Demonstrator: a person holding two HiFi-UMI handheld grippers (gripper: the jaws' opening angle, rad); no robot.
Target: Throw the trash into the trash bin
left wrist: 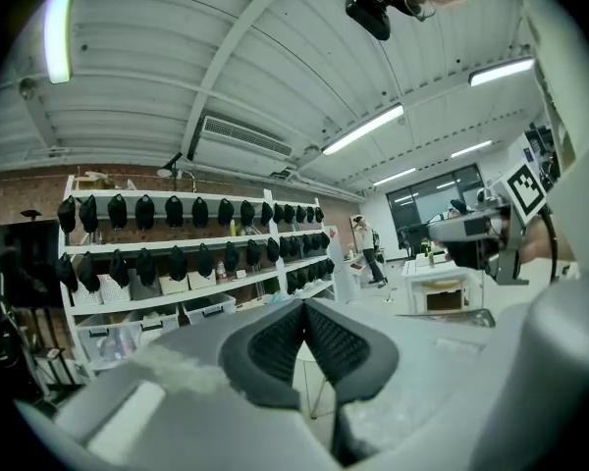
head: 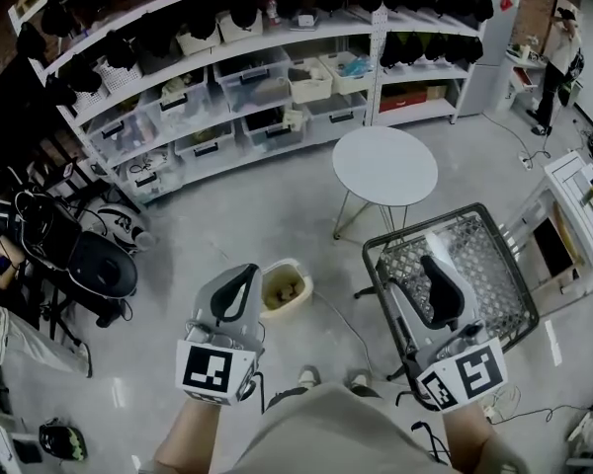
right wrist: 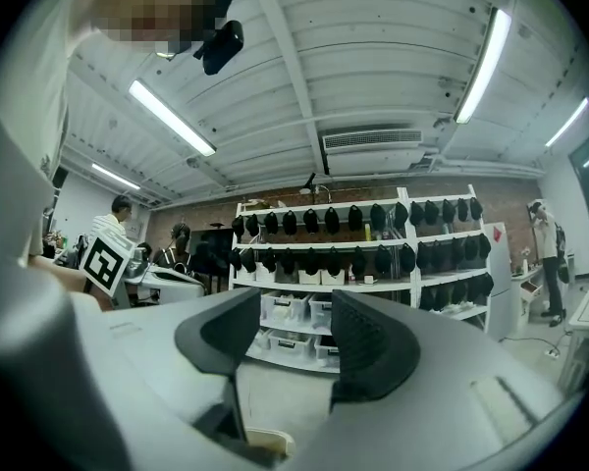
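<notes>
A small cream trash bin [head: 284,289] stands on the grey floor just ahead of the person's feet, with brownish scraps inside; its rim [right wrist: 260,445] also peeks up at the bottom of the right gripper view. My left gripper [head: 239,289] is held out level, just left of the bin, and its black pads [left wrist: 304,314] meet at the tips with nothing visible between them. My right gripper [head: 440,286] hovers over the near edge of a wire basket cart [head: 494,275]. Its jaws [right wrist: 294,346] stand apart with only floor and shelves showing through the gap. No trash is in either gripper.
A round white table [head: 385,166] stands beyond the bin, and the wire cart to its right. Long white shelves [head: 227,87] with storage bins and black caps line the back wall. A black chair [head: 99,265] and seated people are at the left, a desk [head: 583,205] at the right.
</notes>
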